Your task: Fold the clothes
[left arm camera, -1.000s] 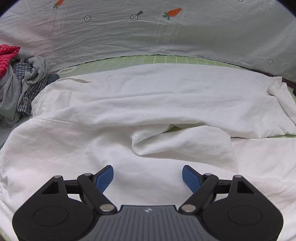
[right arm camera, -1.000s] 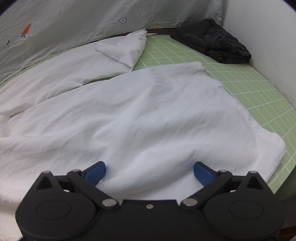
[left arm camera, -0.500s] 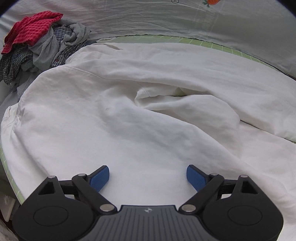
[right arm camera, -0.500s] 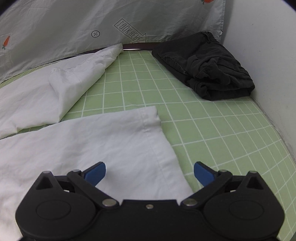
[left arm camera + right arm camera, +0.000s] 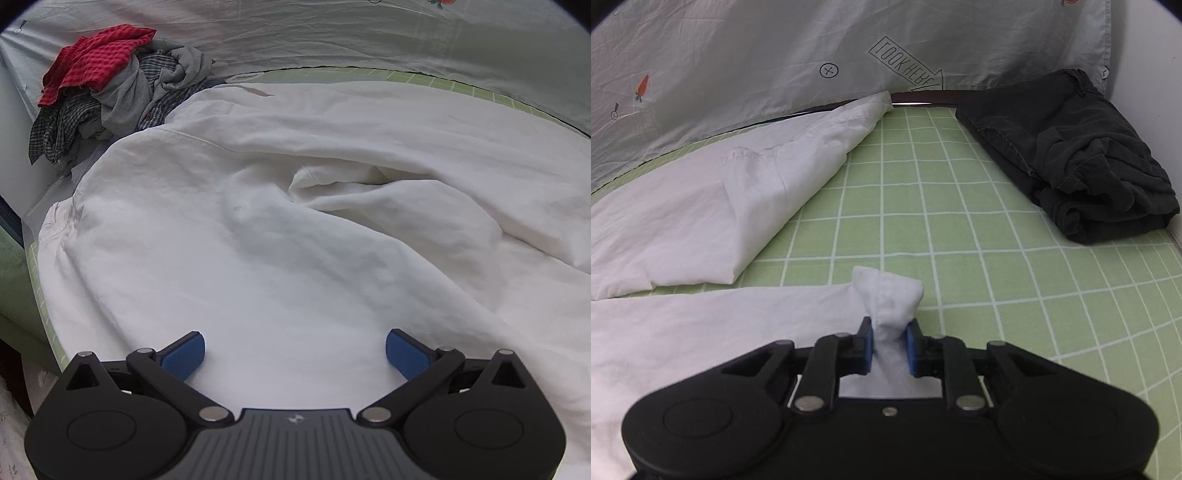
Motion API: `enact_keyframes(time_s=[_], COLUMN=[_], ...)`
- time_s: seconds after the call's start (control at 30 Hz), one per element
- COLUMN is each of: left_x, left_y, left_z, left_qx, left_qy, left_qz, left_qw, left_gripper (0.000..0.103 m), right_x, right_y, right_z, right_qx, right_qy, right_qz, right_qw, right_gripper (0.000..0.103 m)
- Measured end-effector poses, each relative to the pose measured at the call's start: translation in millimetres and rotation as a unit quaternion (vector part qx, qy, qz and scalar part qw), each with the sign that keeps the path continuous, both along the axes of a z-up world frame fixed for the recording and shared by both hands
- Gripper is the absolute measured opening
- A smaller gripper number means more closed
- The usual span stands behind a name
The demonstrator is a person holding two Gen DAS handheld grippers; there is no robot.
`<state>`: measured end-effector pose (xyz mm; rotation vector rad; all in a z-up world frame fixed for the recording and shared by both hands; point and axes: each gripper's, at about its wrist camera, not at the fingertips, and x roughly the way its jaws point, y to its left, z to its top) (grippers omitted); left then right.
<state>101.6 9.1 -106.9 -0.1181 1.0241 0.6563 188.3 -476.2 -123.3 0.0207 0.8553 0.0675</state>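
Right gripper (image 5: 889, 345) pinches the white garment (image 5: 701, 332)'s corner; left gripper (image 5: 294, 354) spread above it.

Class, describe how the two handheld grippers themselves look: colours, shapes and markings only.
The left gripper has a black body with round side housings, a ribbed grey centre bearing a small white logo, silver pivot pins and blue ridged fingers. The right gripper is similar, but its centre is plain black with one screw.
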Motion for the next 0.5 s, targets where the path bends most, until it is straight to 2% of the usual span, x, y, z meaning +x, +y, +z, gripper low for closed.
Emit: enact_keyframes(time_s=[0.1, 0.17, 0.23, 0.3, 0.37, 0.43, 0.47, 0.5], left_x=[-3.2, -7.3, -10.3, -9.4, -5.7, -2.2, 0.3, 2.8], left_y=[3.7, 14.3, 25.9, 32.8, 36.5, 40.4, 41.3, 42.1], left_z=[-0.8, -2.0, -3.4, -3.9, -2.9, -2.9, -2.5, -2.2], left_qx=[-0.002, -0.033, -0.068, -0.086, -0.094, -0.103, -0.103, -0.104], left_qy=[-0.009, -0.021, -0.030, -0.027, -0.019, -0.011, -0.006, -0.001], left_qz=[-0.020, -0.011, -0.002, -0.008, -0.025, -0.034, -0.043, -0.052], left_qw=[0.9998, 0.9991, 0.9972, 0.9959, 0.9951, 0.9941, 0.9937, 0.9932], left_gripper=[0.103, 0.103, 0.103, 0.103, 0.103, 0.103, 0.103, 0.103], right_x=[-8.2, -12.5, -12.7, -10.4, -7.9, -4.6, -3.0, -2.5], right_y=[-15.6, -28.2, -26.8, -19.6, -13.9, -12.1, -12.4, -12.9], right_z=[8.4, 11.1, 3.6, 0.3, 4.3, 9.3, 12.3, 15.9], right_qx=[0.015, 0.039, 0.033, 0.012, -0.023, -0.052, -0.063, -0.069], right_qy=[-0.015, -0.014, 0.001, 0.011, 0.009, 0.007, 0.005, 0.000], right_qz=[-0.029, -0.061, -0.075, -0.080, -0.098, -0.117, -0.128, -0.138], right_qw=[0.999, 0.997, 0.997, 0.997, 0.995, 0.992, 0.990, 0.988], right_gripper=[0.011, 0.011, 0.013, 0.016, 0.028, 0.050, 0.055, 0.065])
